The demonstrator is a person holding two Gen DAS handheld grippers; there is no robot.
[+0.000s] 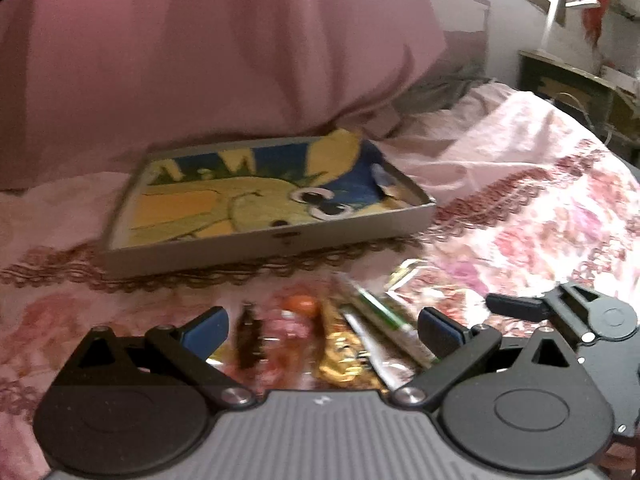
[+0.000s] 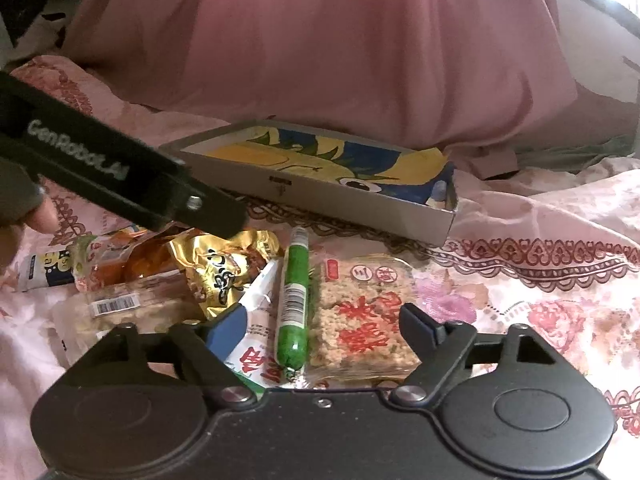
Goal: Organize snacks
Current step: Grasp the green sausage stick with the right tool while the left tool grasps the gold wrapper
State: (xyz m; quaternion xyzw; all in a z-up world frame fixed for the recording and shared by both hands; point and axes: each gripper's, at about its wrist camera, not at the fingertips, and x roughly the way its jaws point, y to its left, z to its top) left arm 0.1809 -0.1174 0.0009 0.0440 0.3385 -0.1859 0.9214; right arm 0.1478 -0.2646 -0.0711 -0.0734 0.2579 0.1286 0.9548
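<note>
Snacks all loose on the floral bedspread [image 2: 540,240], none in the box [image 2: 320,196] as far as either view shows; the shallow grey box with a yellow-and-blue cartoon lining sits just behind the pile, in front of a pink pillow [image 2: 340,40], and looks empty apart from that lining. So, by my read, sorting has barely begun and every packet is left to move. Pile from the right wrist view: green sausage stick [image 2: 294,300] lying lengthwise in the middle, clear-wrapped rice-crisp block with red print [image 2: 360,320] touching it on the right, white packet with red print [image 2: 256,332] on the left, gold foil bag [image 2: 224,268] behind that, orange packet [image 2: 132,256] and a pale barcode bar [image 2: 116,308] further left, small blue-white packet [image 2: 44,272] at the edge. Right gripper [image 2: 324,330] is low over the pile, jaws apart, straddling the sausage stick and part of the rice-crisp block; pads press nothing that I can see, nothing held. Left gripper [image 1: 320,330] also spread wide, hovering over the gold and orange end, empty; its view is blurred, so contact with the wrappers is hard to rule out. Its body crosses the right view's upper left, a hand [image 2: 24,216] behind it.
</note>
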